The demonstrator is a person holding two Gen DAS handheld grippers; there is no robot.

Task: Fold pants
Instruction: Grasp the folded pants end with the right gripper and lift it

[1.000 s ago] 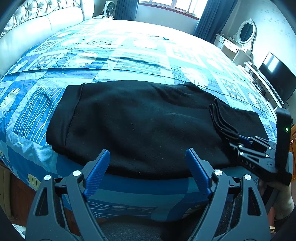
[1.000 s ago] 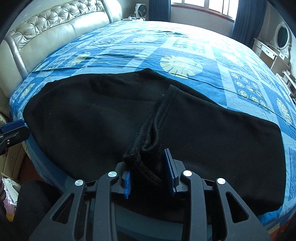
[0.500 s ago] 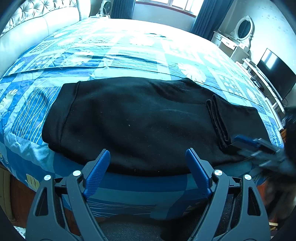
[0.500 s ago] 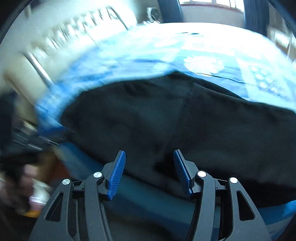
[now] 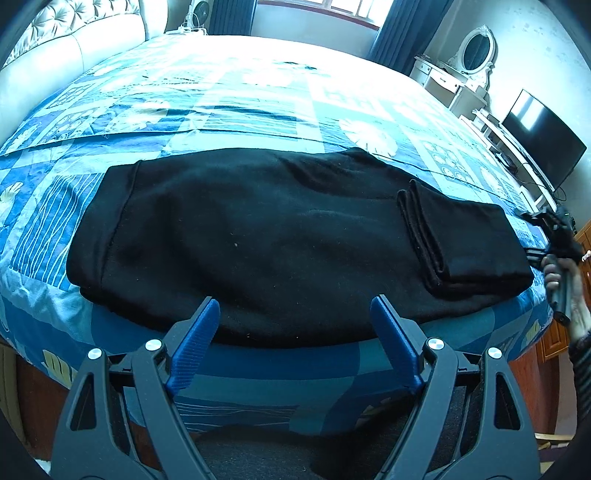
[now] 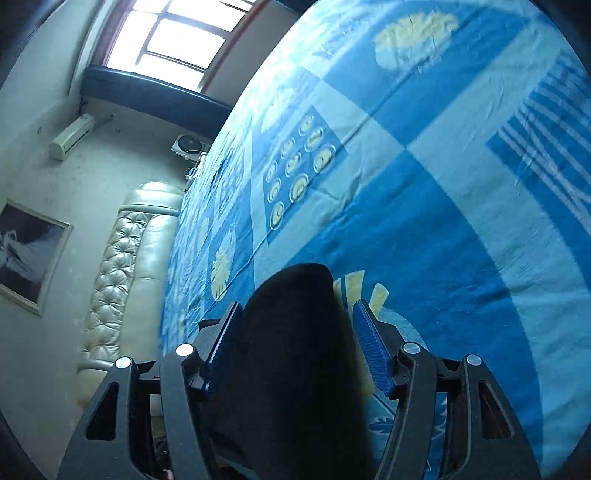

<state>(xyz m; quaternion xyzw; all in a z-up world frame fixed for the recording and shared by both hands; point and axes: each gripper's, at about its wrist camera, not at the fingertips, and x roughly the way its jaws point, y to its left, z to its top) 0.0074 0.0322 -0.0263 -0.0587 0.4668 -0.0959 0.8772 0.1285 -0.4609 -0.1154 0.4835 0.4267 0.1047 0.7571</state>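
Black pants lie flat across the near edge of the bed, waistband at the left, leg ends folded back over at the right. My left gripper is open and empty, just in front of the pants' near edge. My right gripper shows at the far right of the left wrist view, at the folded end. In the right wrist view, rolled sideways, the right gripper is open with the black fold lying between its blue pads, which stand apart.
The bed has a blue patchwork cover. A padded cream headboard is at the left. A dressing table with oval mirror and a TV stand at the right. A window lies beyond.
My right gripper let go of the leg cuffs, opened, and swung round to the folded right end of the pants. The left gripper pulled back slightly.
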